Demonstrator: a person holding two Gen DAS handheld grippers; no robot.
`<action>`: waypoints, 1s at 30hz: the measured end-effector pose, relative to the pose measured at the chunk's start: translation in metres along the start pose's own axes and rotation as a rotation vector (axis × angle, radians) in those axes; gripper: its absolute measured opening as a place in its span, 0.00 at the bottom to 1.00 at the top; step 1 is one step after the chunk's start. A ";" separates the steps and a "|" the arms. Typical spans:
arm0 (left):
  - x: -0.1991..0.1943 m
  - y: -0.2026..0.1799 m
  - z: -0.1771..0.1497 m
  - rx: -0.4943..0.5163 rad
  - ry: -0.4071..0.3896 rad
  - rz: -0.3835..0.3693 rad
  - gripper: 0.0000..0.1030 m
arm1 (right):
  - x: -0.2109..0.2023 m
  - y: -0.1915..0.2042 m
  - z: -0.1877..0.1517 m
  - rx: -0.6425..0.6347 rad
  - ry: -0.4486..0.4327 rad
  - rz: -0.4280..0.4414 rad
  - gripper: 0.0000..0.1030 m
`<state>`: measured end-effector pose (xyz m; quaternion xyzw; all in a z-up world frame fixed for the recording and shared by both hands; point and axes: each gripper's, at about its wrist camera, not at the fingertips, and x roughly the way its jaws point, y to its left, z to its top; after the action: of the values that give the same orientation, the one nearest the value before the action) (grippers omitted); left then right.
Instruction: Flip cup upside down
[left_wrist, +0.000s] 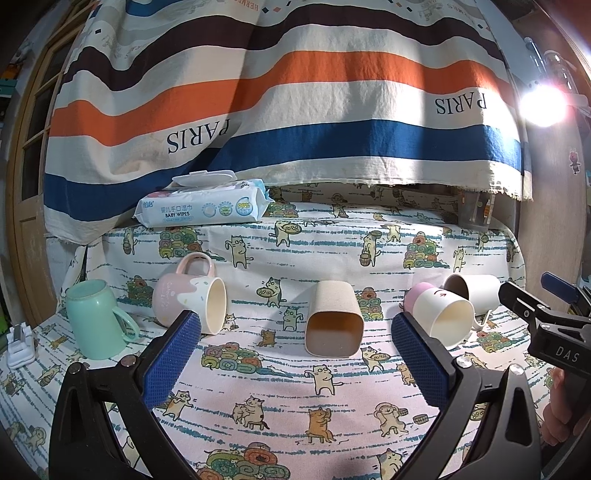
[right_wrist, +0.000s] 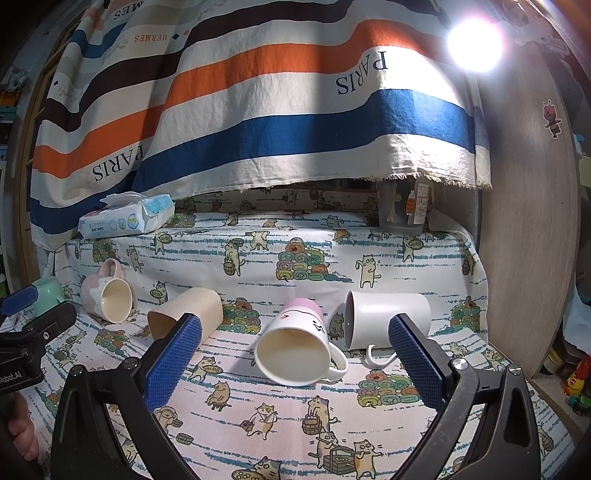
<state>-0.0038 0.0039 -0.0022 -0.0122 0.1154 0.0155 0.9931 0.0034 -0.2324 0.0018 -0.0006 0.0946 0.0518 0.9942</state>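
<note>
Both tools hover above the cat-print cloth on the worktop, each spread wide with nothing between its blue pads: the left tool (left_wrist: 295, 343) faces the beige square cup (left_wrist: 334, 319), the right tool (right_wrist: 295, 345) the pink-and-white mug (right_wrist: 295, 347). Four cups lie on their sides in a row across the middle: a pink speckled mug (left_wrist: 188, 299), the beige cup, the pink-and-white mug, and a white mug (right_wrist: 388, 319). Near the left edge, a mint-green mug (left_wrist: 96, 319) appears already mouth-down. A baby wipes pack (left_wrist: 203, 208) sits at the back left.
</note>
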 end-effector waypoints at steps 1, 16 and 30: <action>0.000 0.000 0.000 0.001 0.000 0.001 1.00 | 0.000 0.000 0.000 -0.002 -0.004 0.001 0.99; 0.001 0.001 -0.001 0.002 0.000 0.001 1.00 | 0.000 0.000 0.000 -0.001 0.002 0.004 0.99; 0.000 0.001 -0.001 0.001 0.000 0.001 1.00 | 0.000 0.002 -0.001 -0.003 0.002 -0.001 0.99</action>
<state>-0.0038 0.0046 -0.0028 -0.0115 0.1153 0.0159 0.9931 0.0031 -0.2307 0.0010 -0.0024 0.0958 0.0514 0.9941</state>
